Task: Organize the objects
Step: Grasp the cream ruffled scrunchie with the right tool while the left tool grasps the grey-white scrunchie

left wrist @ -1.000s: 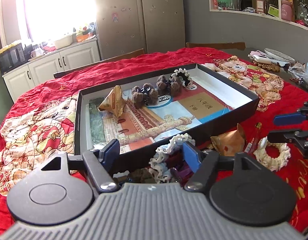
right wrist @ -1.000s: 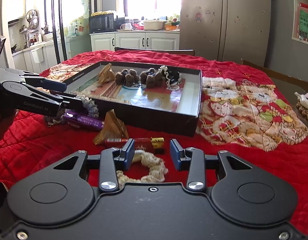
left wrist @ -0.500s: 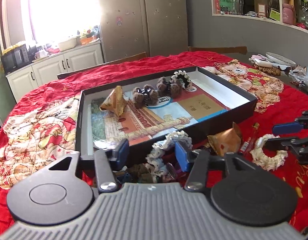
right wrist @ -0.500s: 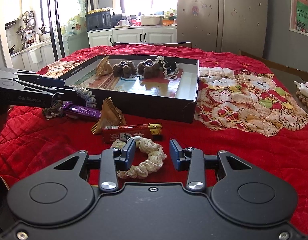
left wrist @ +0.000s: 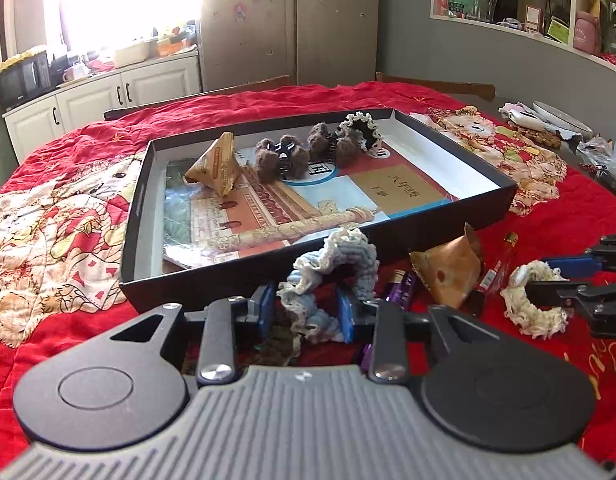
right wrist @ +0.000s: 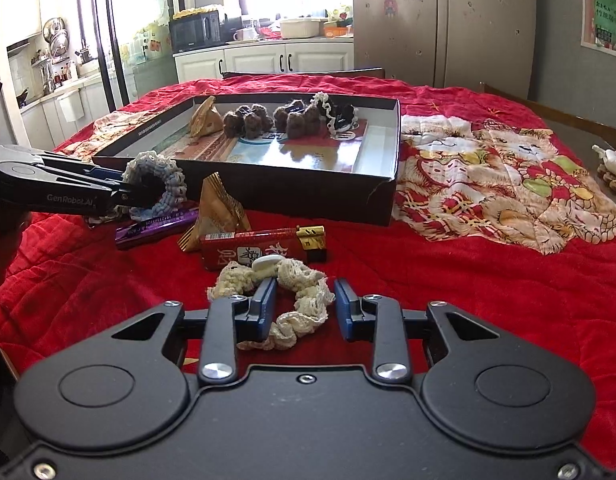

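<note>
Jaws of both grippers are closing: left gripper (left wrist: 306,312) around a blue scrunchie (left wrist: 331,264), right gripper (right wrist: 304,310) around a cream scrunchie (right wrist: 284,292), both just before the black box (right wrist: 308,196); whether the pads press already, I cannot tell.

Obstructions and unreadable areas noted in both wrist views.
The left gripper (left wrist: 306,312) body covers the near edge of the red-clothed table (left wrist: 88,332) and the lower part of the blue scrunchie (left wrist: 331,276); whether its closing pads press the fabric cannot be told. A purple wrapper (left wrist: 403,286) is half hidden behind one finger. The right gripper (right wrist: 306,308) hides the cream scrunchie (right wrist: 292,280) near side. Window (left wrist: 120,0) glare washes out the counter beyond.
</note>
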Tool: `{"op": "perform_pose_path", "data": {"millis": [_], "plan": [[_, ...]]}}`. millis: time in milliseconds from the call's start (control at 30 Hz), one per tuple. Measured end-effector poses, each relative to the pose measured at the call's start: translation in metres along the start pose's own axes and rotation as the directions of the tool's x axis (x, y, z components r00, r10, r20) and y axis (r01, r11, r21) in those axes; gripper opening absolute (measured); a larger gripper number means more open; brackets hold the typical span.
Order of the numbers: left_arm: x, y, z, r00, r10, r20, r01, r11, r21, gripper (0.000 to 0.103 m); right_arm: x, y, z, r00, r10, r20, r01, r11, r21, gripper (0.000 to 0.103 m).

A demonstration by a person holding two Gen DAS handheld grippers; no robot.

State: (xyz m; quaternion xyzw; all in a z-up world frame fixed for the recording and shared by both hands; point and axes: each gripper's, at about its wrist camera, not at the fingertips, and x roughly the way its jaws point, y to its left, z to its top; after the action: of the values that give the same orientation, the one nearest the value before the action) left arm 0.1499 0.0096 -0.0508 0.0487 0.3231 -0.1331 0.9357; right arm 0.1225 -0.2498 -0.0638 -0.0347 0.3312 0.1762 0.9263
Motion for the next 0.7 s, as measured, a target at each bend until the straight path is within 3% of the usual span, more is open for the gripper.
{"op": "perform_pose_path", "data": {"millis": [100,300,700], "plan": [[0.001,0.000,0.000,1.000,0.005,-0.001,-0.005,1.000,-0.003,0.026,0.000,0.000,0.000,1.000,0.004,-0.001,-0.004,1.000,0.005,0.025],[0.000,0.002,0.000,1.000,0.002,0.003,-0.002,1.000,-0.020,0.018,0.000,0.000,-0.001,1.000,0.003,0.000,-0.003,1.000,-0.001,0.019],[-0.015,0.000,0.004,0.999,-0.020,0.041,0.021,1.000,-0.023,0.015,-0.005,0.001,0.002,0.999,0.008,0.032,-0.008,1.000,-0.005,0.013]]}}
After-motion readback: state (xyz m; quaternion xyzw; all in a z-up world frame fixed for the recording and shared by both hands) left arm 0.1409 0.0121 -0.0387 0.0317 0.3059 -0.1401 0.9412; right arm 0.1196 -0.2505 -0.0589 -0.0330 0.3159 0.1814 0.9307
